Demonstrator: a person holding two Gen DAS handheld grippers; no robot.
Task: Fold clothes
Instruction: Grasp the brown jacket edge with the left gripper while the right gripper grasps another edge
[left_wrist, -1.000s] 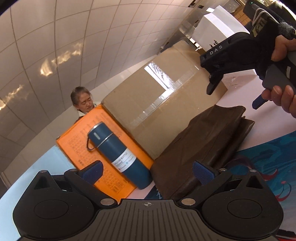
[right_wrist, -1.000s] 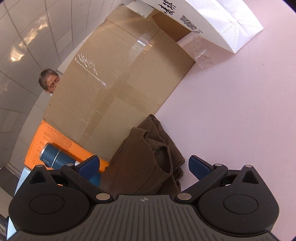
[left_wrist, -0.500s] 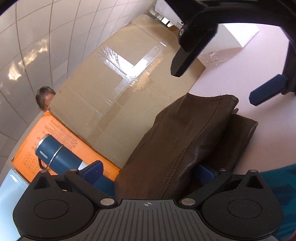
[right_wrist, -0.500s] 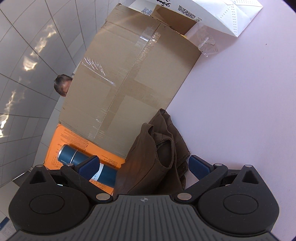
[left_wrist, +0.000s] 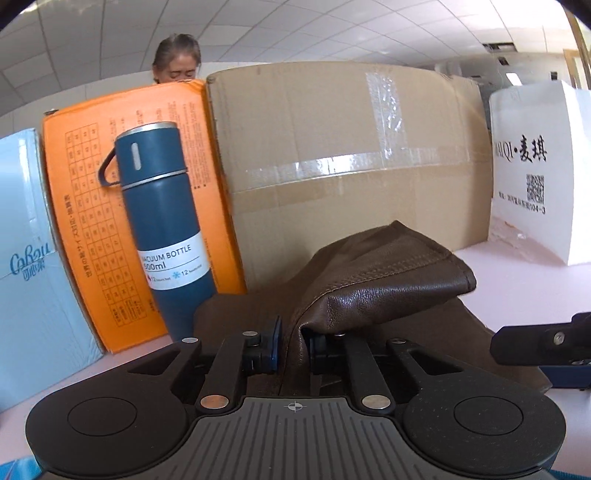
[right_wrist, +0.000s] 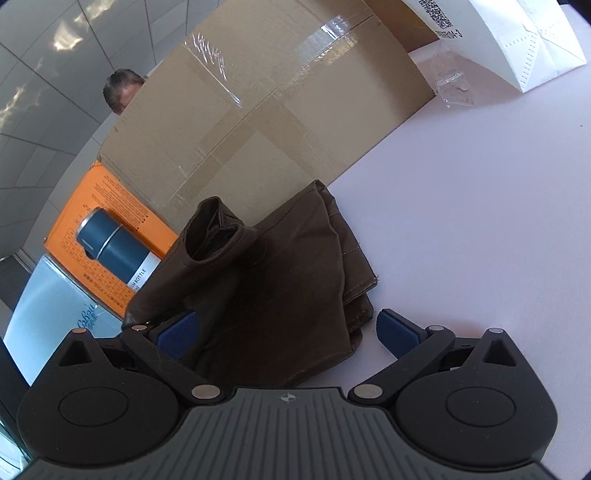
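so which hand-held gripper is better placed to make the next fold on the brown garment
Left, probably. The left hand-held gripper is already shut on a raised edge of the garment, ready to carry it over. The right hand-held gripper is open, straddling the garment without gripping.

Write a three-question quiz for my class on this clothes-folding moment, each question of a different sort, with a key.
1. True or false: the left gripper is shut on the brown garment.
2. Are the right gripper's jaws (a) open or (b) closed?
3. Fill in: the blue vacuum bottle stands in front of the ___ box.

Key: 1 true; 2 a; 3 orange.
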